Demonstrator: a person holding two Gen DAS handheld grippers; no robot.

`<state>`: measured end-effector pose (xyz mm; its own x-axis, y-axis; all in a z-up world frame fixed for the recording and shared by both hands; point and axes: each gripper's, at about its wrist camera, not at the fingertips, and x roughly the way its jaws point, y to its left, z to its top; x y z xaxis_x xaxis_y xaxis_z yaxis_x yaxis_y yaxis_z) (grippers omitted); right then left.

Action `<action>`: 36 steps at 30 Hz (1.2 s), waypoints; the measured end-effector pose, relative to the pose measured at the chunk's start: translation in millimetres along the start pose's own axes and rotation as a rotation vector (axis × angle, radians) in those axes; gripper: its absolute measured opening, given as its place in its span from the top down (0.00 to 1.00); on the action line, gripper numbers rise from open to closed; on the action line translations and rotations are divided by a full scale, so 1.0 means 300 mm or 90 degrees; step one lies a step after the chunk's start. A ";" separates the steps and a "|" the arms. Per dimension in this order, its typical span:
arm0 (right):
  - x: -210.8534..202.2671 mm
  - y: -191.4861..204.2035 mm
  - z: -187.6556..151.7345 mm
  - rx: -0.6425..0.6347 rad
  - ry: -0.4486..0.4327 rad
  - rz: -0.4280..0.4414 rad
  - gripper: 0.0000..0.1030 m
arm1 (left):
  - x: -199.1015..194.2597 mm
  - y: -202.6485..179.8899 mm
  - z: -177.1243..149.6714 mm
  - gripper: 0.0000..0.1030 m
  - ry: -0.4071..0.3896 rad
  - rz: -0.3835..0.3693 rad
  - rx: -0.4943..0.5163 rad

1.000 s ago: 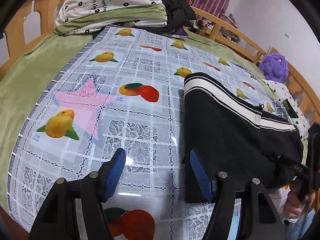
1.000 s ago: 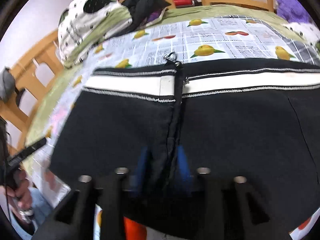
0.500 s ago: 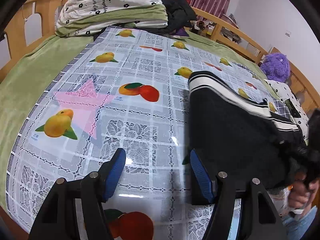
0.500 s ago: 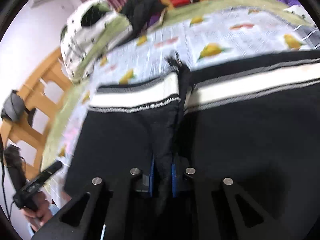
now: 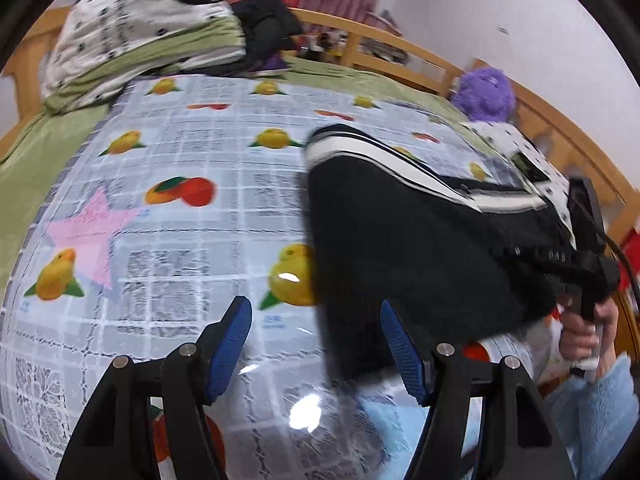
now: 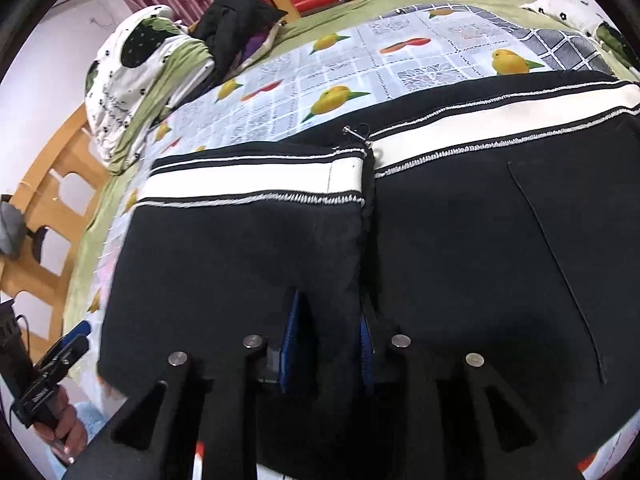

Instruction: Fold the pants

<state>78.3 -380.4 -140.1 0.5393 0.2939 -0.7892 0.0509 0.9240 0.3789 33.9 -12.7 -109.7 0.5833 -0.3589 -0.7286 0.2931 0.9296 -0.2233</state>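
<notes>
Across the fruit-print cloth (image 5: 224, 240) covering the bed, the black pants (image 6: 460, 248) are lying with their white-striped waistband toward the folded bedding (image 5: 136, 36). Over the pants, the right tongs (image 6: 328, 344) have just been reopening, fabric bunching between the blue pads. Beside the pants, the left tongs (image 5: 316, 340) are hovering agape, gripping nothing.

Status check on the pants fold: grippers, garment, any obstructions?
Left gripper open, empty, over the fruit-print cloth. Right gripper jaws just opened, black pants fabric between them, grip unclear. Nothing in the way.
</notes>
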 end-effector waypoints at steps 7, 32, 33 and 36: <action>-0.135 -0.045 -0.043 0.047 -0.052 0.013 0.58 | 0.024 -0.108 -0.075 0.34 0.044 0.013 0.134; -0.056 0.063 -0.140 0.014 0.034 0.135 0.53 | 0.041 0.120 -0.052 0.39 0.042 0.090 -0.102; -0.036 0.078 -0.140 0.018 0.036 0.141 0.51 | 0.037 0.122 -0.051 0.39 0.042 0.088 -0.102; 0.036 0.097 -0.127 0.047 0.047 0.151 0.51 | 0.026 0.130 -0.045 0.39 0.040 0.069 -0.109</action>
<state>53.5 -341.1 -155.9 0.4809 0.5199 -0.7060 -0.0068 0.8074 0.5899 39.7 21.8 -133.0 0.5543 -0.2547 -0.7924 0.0944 0.9651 -0.2442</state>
